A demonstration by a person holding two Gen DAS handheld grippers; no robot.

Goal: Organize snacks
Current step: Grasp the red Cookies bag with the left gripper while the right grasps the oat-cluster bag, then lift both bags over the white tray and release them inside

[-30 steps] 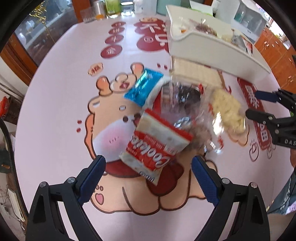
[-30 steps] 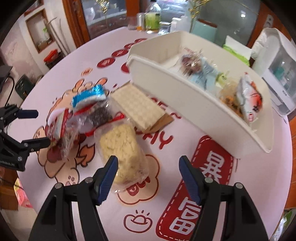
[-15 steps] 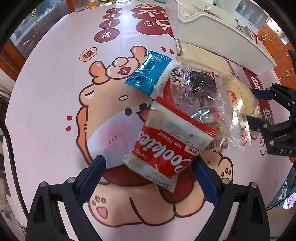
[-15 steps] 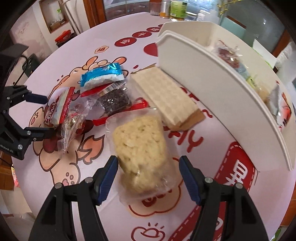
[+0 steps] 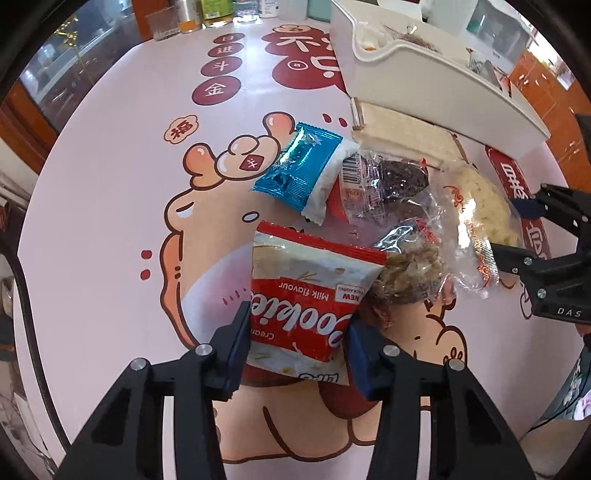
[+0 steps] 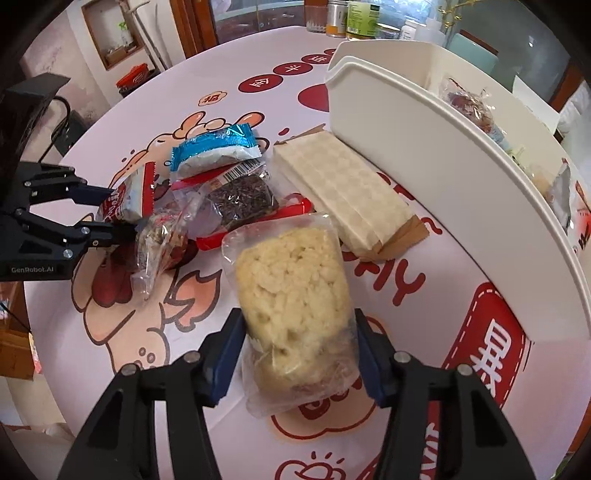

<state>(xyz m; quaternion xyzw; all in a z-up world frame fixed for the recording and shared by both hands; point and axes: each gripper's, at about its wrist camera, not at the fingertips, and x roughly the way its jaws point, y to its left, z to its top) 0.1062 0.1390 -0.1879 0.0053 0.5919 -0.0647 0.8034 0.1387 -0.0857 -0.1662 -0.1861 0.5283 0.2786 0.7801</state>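
My left gripper [image 5: 297, 343] has its blue pads against both sides of the red and white Cookies packet [image 5: 306, 295], which lies on the table. My right gripper [image 6: 297, 354] has closed on the clear bag of pale puffed rice cake [image 6: 295, 295]. Between them lie a blue and white packet [image 5: 304, 171], a clear packet of dark snack [image 6: 242, 201] and a clear bag of brownish snack [image 5: 410, 273]. A white wafer block [image 6: 343, 194] lies beside the white bin [image 6: 424, 155], which holds several snacks.
The round table carries a pink cartoon cloth [image 5: 110, 221]. Bottles and jars [image 6: 354, 18] stand at its far edge. The white bin's long wall runs along the right of the snack pile. The left gripper [image 6: 55, 218] shows in the right wrist view.
Both grippers have moved forward and down onto their snacks and closed: the left on the Cookies packet, the right on the rice cake bag.
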